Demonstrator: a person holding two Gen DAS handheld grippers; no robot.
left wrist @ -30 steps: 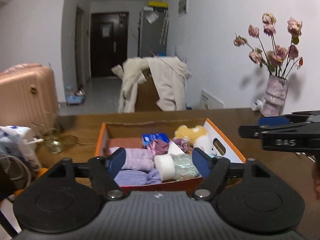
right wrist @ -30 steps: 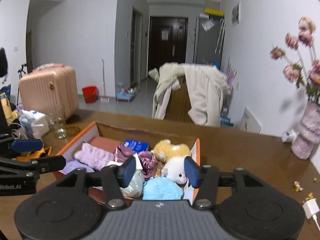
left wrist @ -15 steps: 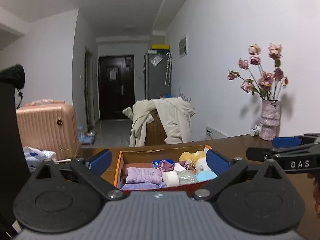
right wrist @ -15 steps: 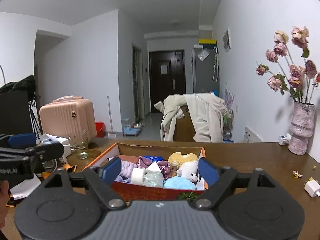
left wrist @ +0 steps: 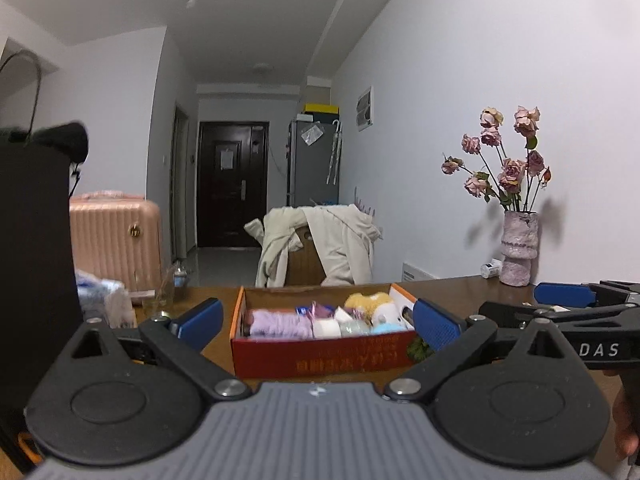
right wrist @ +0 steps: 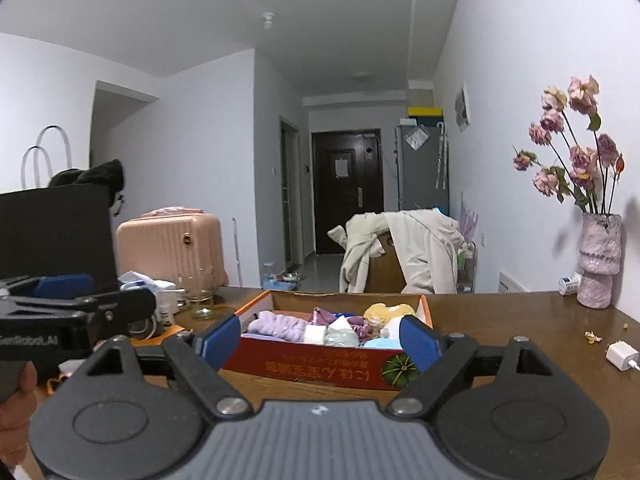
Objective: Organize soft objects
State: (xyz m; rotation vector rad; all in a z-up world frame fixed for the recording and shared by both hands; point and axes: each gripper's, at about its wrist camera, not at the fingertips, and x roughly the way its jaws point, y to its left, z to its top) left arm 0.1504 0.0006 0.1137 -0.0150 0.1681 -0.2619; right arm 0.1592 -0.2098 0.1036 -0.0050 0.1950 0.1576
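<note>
A brown wooden worktop point(right wrist: 500, 320) is seen in a white-walled room, with a dark door point(right wrist: 346, 188) at the end of a hallway, a pink suitcase point(right wrist: 170, 248), a chair draped with pale clothing point(right wrist: 404, 256) and a vase of dried roses point(right wrist: 598, 256) by the right wall. A glass point(right wrist: 198, 294) and a white charger point(right wrist: 620, 356) are set on the worktop.

Compared with a second ago, both grippers have been drawn back from the box and their fingers spread much wider; more ceiling is now shown.

The red cardboard box point(left wrist: 324, 354) is placed on the worktop, filled with soft objects: a purple cloth point(left wrist: 276, 322), a yellow plush point(left wrist: 368, 302) and a light blue item point(right wrist: 380, 343). The box lies ahead of the left gripper point(left wrist: 318, 320), framed between its widely spread fingers point(left wrist: 434, 324) but untouched. The right gripper point(right wrist: 320, 338) is likewise held short of the box, fingers point(right wrist: 418, 340) apart, nothing pinched.
</note>
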